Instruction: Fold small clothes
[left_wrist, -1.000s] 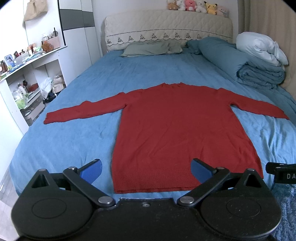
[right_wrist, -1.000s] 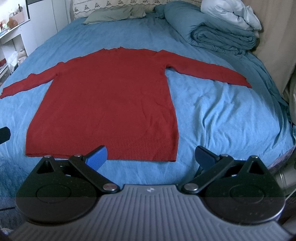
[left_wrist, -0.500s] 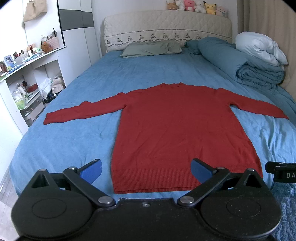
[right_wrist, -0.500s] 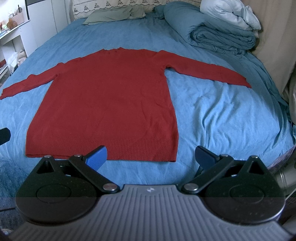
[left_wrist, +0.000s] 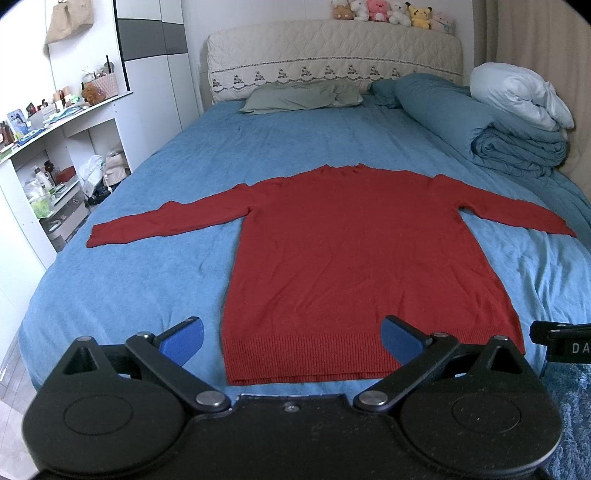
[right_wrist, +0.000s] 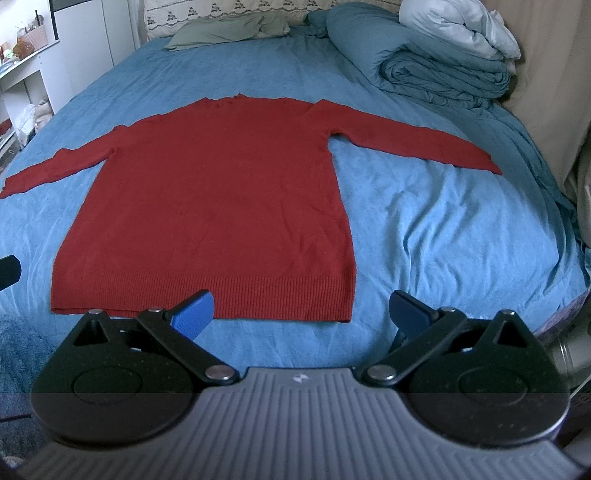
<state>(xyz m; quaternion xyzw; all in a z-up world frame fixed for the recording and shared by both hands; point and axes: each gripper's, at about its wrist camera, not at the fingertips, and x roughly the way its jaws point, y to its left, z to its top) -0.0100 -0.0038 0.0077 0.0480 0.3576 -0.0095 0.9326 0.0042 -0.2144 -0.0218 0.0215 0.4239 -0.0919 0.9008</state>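
Note:
A red long-sleeved sweater (left_wrist: 354, 258) lies flat on the blue bed, both sleeves spread out, hem toward me. It also shows in the right wrist view (right_wrist: 221, 206). My left gripper (left_wrist: 291, 339) is open and empty, held just short of the hem near its left corner. My right gripper (right_wrist: 301, 312) is open and empty, held just short of the hem near its right corner. A part of the right gripper (left_wrist: 561, 343) shows at the right edge of the left wrist view.
A rolled blue duvet (left_wrist: 480, 125) and a white pillow (left_wrist: 524, 96) lie at the far right of the bed. A green pillow (left_wrist: 295, 96) lies by the headboard. White shelves (left_wrist: 48, 162) with clutter stand left of the bed. A blue rug (left_wrist: 569, 406) lies below.

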